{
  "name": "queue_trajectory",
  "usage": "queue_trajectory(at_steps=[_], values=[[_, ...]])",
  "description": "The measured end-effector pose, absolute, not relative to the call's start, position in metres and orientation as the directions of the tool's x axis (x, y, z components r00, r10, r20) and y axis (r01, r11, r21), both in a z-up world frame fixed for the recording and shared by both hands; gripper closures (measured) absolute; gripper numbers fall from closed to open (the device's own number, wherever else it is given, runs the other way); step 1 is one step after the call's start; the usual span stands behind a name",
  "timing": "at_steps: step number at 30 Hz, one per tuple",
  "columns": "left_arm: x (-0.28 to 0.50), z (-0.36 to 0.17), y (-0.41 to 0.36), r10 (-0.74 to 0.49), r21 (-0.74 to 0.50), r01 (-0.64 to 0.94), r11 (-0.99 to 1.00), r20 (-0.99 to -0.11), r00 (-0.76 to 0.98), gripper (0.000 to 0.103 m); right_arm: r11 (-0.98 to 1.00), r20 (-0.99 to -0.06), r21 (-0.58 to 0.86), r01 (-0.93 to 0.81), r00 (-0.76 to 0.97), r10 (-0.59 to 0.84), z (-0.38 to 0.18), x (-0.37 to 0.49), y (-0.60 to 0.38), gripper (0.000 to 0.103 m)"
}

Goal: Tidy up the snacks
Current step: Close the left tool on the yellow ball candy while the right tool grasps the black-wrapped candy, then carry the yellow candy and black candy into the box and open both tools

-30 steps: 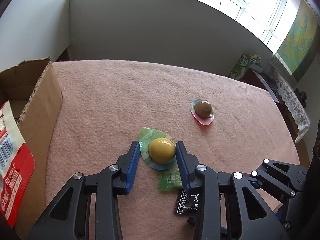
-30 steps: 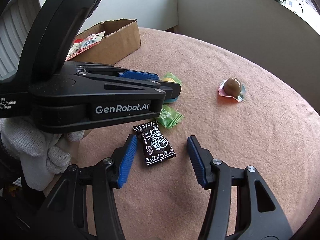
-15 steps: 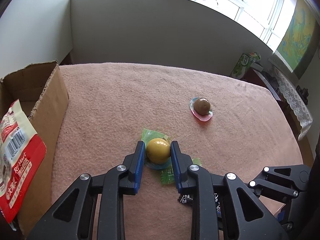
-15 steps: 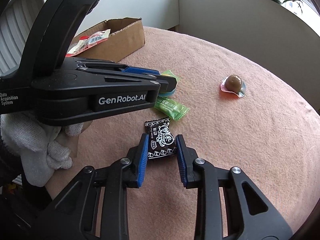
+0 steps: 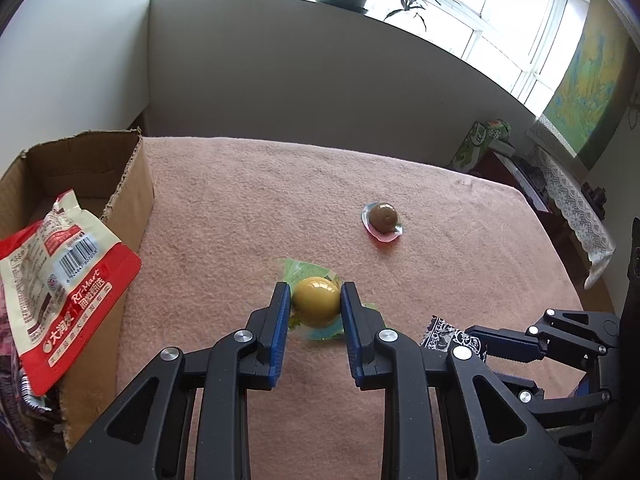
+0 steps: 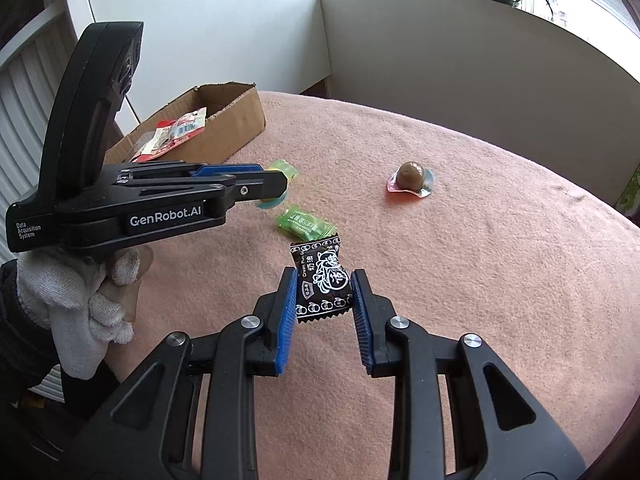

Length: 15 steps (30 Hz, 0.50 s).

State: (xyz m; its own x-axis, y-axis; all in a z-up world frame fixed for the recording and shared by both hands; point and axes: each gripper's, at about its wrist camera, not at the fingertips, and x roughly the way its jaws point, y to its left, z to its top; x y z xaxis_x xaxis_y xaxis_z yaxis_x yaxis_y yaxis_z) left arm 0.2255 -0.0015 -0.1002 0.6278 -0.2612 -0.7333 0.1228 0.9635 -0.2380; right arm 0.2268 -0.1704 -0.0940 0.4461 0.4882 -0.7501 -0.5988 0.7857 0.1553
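Left gripper (image 5: 314, 308) is clenched on the yellow jelly cup (image 5: 316, 301); both blue pads press its sides, its green foil rim sticking out at 12 and 6 o'clock of the pads. Its jaws have just been closing onto the cup.

Right gripper (image 6: 324, 294) is clamped on the black candy packet (image 6: 322, 280), pads against the packet's long edges, top end poking out toward 12 o'clock. Its jaws also have just been closing, packet between them. In the left wrist view the same packet shows at 4 o'clock, partly hidden behind the left gripper's frame.

Green candy packet (image 6: 305, 224) lies loose on the pink tablecloth (image 6: 500, 280), just beyond the black packet at about 11 o'clock of it.

Brown jelly cup (image 6: 410, 178) sits alone on the cloth, at 1 o'clock from the right gripper, well apart from the rest.

Cardboard box (image 5: 100, 184) stands at the table's edge, at 10 o'clock in both views, open top. A red and white snack bag (image 5: 60, 288) leans over its near wall.

A white-gloved hand (image 6: 80, 308) holds the left gripper's handle, at 8 o'clock in the right wrist view.
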Motion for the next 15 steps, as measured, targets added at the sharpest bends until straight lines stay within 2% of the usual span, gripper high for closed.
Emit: queue_trajectory(at_steps=[8,15], values=[[0.194,-0.067,0.021,-0.277,-0.257,0.133,0.957,-0.679,0.680,0.079,0.777,-0.699,0.174,-0.605,0.479,0.530,-0.056,0.222,-0.170,0.075],[0.174,-0.045,0.051,-0.214,-0.204,0.103,0.974,-0.658,0.722,0.079,0.746,-0.671,0.173,-0.643,0.477,0.568,-0.032,0.221,-0.133,0.075]])
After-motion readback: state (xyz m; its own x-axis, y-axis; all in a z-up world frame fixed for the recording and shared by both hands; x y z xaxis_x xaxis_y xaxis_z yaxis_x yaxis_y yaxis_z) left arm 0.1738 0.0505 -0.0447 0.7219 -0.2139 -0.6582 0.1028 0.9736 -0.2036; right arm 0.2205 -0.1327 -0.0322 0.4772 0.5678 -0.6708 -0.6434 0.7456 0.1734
